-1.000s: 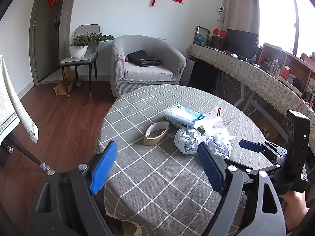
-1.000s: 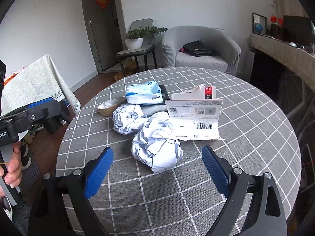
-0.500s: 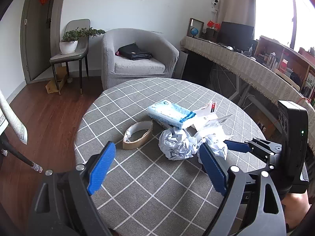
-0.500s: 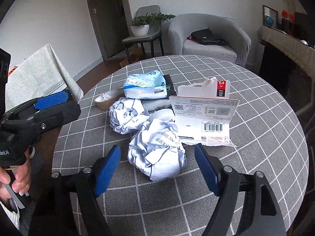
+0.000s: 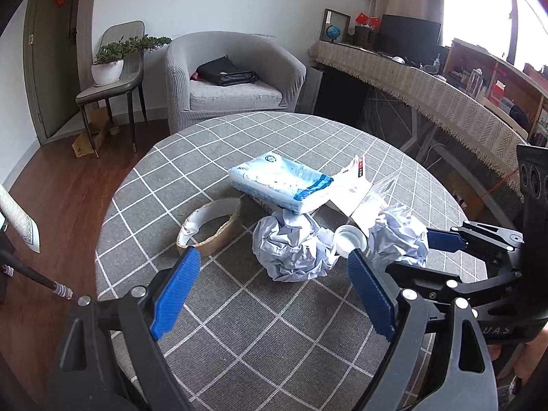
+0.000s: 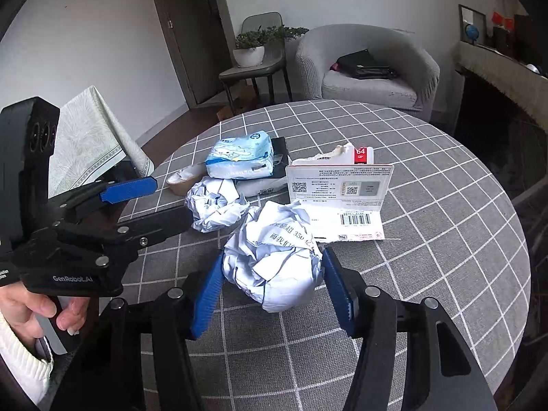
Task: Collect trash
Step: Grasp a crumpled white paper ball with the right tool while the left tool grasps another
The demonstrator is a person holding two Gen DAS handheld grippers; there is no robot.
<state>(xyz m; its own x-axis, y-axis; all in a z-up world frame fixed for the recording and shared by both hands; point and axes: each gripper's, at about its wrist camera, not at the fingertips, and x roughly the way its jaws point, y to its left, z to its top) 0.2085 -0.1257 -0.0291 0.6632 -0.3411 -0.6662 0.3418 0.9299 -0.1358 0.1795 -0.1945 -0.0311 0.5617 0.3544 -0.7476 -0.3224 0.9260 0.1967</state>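
Trash lies on a round table with a grey checked cloth (image 5: 219, 325) (image 6: 445, 239). My right gripper (image 6: 270, 291) has its blue pads against both sides of a crumpled paper ball (image 6: 274, 257) (image 5: 400, 236). My left gripper (image 5: 270, 294) is open, just short of a second paper ball (image 5: 291, 250) (image 6: 215, 205). Behind them lie a blue tissue pack (image 5: 281, 185) (image 6: 239, 154), a torn white envelope with barcodes (image 6: 339, 198), a tape ring (image 5: 209, 226) and a small white cup (image 5: 349, 239).
A grey armchair (image 5: 233, 78) with a black bag and a chair with a potted plant (image 5: 109, 65) stand beyond the table. A long cloth-covered desk (image 5: 428, 85) runs along the right. A draped cloth (image 6: 89, 140) hangs at the left.
Both grippers moved forward to the paper balls. The right gripper narrowed from wide open until its pads touch the nearer ball. The left gripper stayed open.
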